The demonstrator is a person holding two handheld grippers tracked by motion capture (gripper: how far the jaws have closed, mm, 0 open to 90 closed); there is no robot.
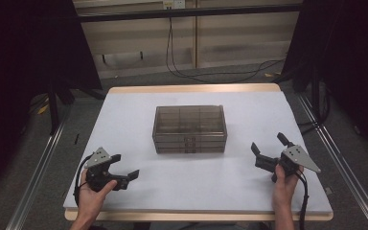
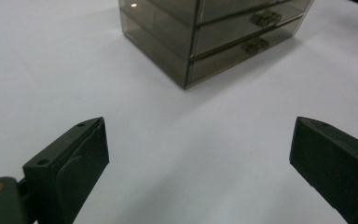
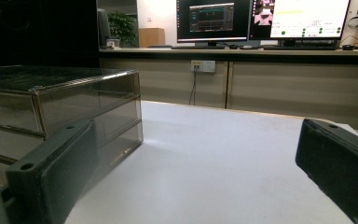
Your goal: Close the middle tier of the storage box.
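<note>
A smoky translucent drawer box (image 1: 189,128) with stacked drawers stands in the middle of the white table (image 1: 139,103). My left gripper (image 1: 124,166) rests at the front left, held by a hand, jaws wide apart with nothing between them. In the left gripper view the box (image 2: 214,32) lies ahead and to the right, its drawer handles (image 2: 265,18) facing out. My right gripper (image 1: 269,145) sits at the front right, open and empty. In the right gripper view the box (image 3: 60,112) is close on the left behind the left jaw.
The table's wooden rim (image 1: 191,88) runs along the far edge. Cables (image 1: 206,72) lie on the floor beyond it. Metal rails (image 1: 38,167) flank the table. In the right gripper view a counter with monitors (image 3: 261,21) stands far behind.
</note>
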